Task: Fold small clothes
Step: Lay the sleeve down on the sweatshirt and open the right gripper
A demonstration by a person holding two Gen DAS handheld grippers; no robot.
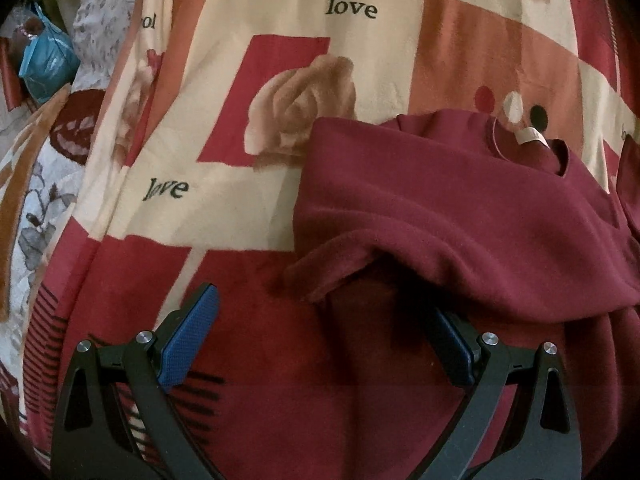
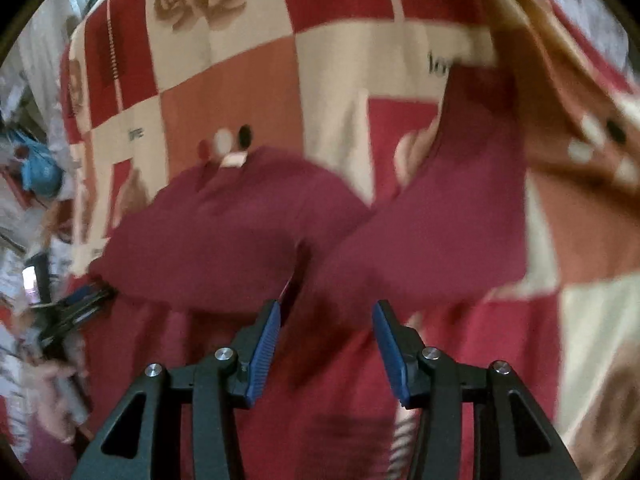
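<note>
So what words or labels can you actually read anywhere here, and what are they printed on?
"love" – on a cream patch of the blanket, near the top.
"love" – on the blanket again, lower left.
Partial letters at the blanket's edges in both views: cut off or blurred, unreadable.
White tag in the maroon garment collar: no legible print.

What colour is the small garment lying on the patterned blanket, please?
The garment is plain maroon with a pale neck label, clearest in the left wrist view.

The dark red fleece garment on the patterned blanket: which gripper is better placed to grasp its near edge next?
Probably left: the left gripper has open jaws beside the dark red fleece garment, whose hem drapes over one finger.
</note>
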